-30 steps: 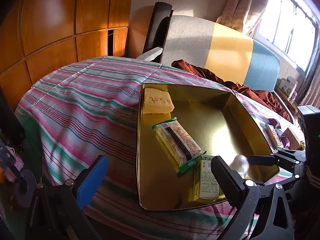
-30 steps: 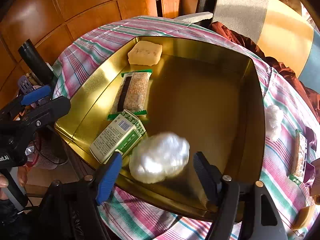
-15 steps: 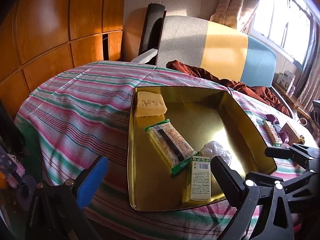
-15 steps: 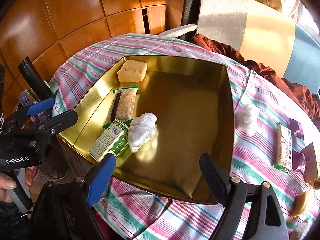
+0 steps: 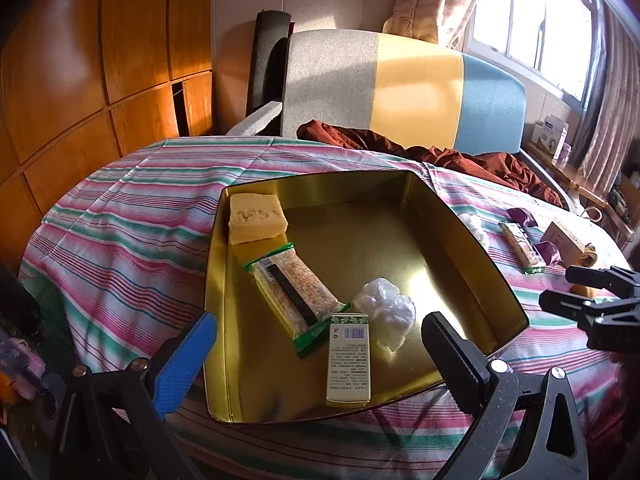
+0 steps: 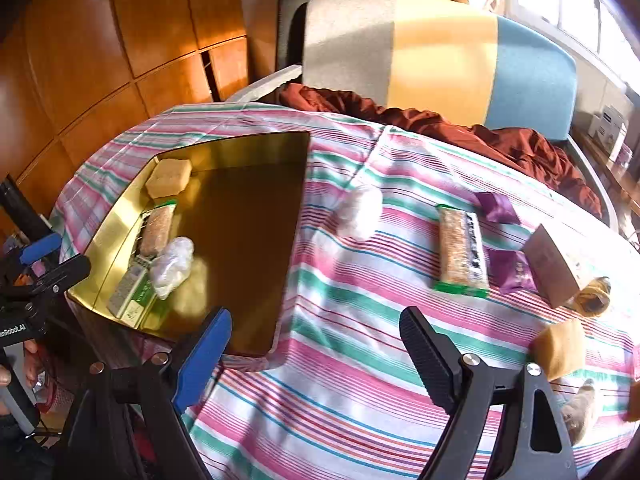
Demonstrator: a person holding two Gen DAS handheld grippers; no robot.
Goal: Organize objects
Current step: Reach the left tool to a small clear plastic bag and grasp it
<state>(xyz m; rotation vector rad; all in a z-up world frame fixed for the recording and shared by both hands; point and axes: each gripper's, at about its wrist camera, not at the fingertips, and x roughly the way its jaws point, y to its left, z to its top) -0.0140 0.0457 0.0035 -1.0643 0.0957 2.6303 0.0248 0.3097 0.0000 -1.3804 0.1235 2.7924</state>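
The gold tray (image 5: pixel 472 256) sits on the striped cloth (image 6: pixel 360 380). Inside the tray, along its left wall, lie a yellow sponge (image 5: pixel 256 218), a green-edged snack bar (image 5: pixel 296 292), a little green-and-white box (image 5: pixel 348 360) and a crinkly white bag (image 5: pixel 386 312) — the bag touches the box.

The right gripper (image 6: pixel 316 356) has its fingers spread wide over the cloth just right of the tray, with nothing between them. They have just opened a bit more. The left gripper (image 5: pixel 320 356) hangs at the tray's near edge — fingers spread too, pinching nothing.

Right of the tray wait another white bag (image 6: pixel 360 212), another snack bar (image 6: pixel 460 252) and a cardboard box (image 6: pixel 556 264).
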